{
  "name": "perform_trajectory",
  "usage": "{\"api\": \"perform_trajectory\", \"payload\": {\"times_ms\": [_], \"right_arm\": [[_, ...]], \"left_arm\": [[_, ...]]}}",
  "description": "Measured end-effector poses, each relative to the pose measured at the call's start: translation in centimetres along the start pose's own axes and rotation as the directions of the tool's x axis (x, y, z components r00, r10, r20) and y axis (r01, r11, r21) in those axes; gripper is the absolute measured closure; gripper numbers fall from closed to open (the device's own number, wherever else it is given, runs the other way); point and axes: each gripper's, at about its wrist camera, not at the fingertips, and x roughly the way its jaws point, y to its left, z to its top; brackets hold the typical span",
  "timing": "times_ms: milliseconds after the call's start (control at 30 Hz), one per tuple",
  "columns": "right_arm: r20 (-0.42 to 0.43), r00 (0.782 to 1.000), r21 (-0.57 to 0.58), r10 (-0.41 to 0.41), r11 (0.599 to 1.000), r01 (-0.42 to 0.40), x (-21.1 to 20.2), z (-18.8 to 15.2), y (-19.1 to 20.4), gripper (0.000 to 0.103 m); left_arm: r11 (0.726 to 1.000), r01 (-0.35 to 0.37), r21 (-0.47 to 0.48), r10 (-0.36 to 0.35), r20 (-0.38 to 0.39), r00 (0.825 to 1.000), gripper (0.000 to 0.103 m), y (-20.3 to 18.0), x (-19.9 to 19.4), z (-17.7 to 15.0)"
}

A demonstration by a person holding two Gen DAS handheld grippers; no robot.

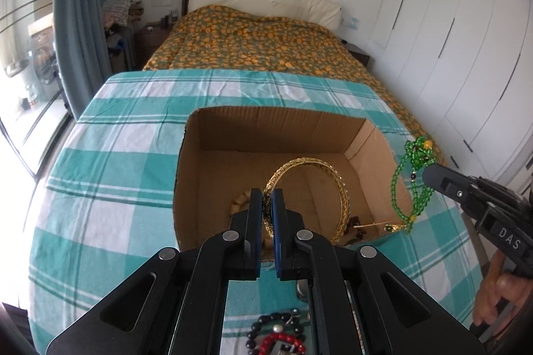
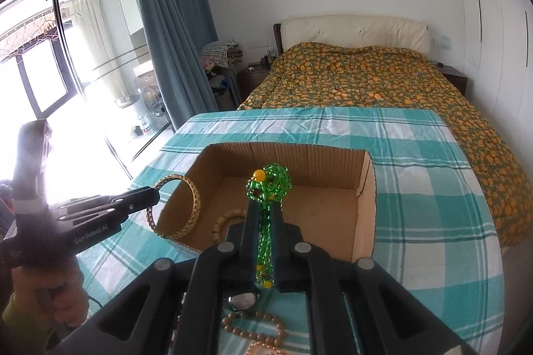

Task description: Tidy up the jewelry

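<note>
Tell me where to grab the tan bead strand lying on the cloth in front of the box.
Pinch the tan bead strand at its exposed right-hand curve, coming straight down from above, jaws straddling the line of beads. It lies flat and looped on the checked cloth, so no side offers an edge.

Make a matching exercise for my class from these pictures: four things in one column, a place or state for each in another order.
Things:
1. gold bangle
2. green beads
3. box
4. red beads

Places or states:
A. open, on the checked cloth
B. clamped in the right gripper
C. clamped in the left gripper
D. lying on the cloth, outside the box

Pairs: 1-C, 2-B, 3-A, 4-D
</note>
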Motion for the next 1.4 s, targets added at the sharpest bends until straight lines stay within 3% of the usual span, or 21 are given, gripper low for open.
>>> {"api": "perform_trajectory", "payload": {"times_ms": [167,300,333,367,400,433,467,633,800,1133,1400], "right_arm": [[-0.072,0.997,0.012,-0.008,1.0,0.009,5.2,-0.4,-1.3,0.096],[-0.087,0.996,0.022,-0.005,1.0,0.007,6.9,-0.9,-1.9,0.096],[-0.084,0.996,0.019,-0.01,1.0,0.011,6.9,-0.8,-1.9,0.094],[-0.077,0.997,0.019,-0.016,1.0,0.018,6.7,-0.8,-1.9,0.087],[-0.066,0.998,0.026,-0.018,0.999,0.02,6.4,-0.7,-1.9,0.073],[-0.048,0.999,0.035,-0.018,0.999,0.02,5.8,-0.6,-1.9,0.066],[-0.025,0.999,0.039,-0.022,0.999,0.023,5.1,-0.6,-2.0,0.059],[0.048,0.997,-0.008,-0.066,0.998,0.066,1.0,-1.0,-0.9,0.059],[0.082,0.992,-0.024,-0.101,0.994,0.103,-3.6,-3.9,-0.2,0.054],[0.035,0.986,0.006,-0.163,0.987,0.163,-9.7,-15.4,1.4,0.053],[-0.012,0.976,0.018,-0.217,0.976,0.217,-11.7,-23.0,1.7,0.053]], "left_arm": [[1.0,-0.023,0.017,0.024,-0.051,0.998,0.099,-0.3,4.0,-0.1],[0.999,-0.05,0.019,0.051,-0.058,0.997,0.096,-0.3,5.5,-0.4],[0.998,-0.063,0.02,0.064,-0.051,0.997,0.088,-0.3,5.5,-0.5],[0.997,-0.075,0.021,0.076,-0.046,0.996,0.066,-0.4,5.4,-0.6],[0.996,-0.084,0.02,0.085,-0.037,0.996,0.054,-0.3,5.1,-0.6],[0.996,-0.092,0.016,0.092,-0.019,0.996,0.035,-0.3,4.6,-0.8],[0.995,-0.101,0.013,0.101,0.002,0.995,0.029,-0.2,4.0,-0.9],[0.995,-0.1,0.002,0.1,0.041,0.994,0.023,0.2,0.5,-2.3],[0.993,-0.113,-0.015,0.114,0.057,0.992,0.017,0.6,-3.3,-5.5],[0.986,-0.169,0.002,0.169,0.018,0.985,0.012,-0.2,-8.3,-15.8],[0.984,-0.177,0.004,0.177,-0.051,0.983,0.011,-1.0,-9.3,-23.0]]}}
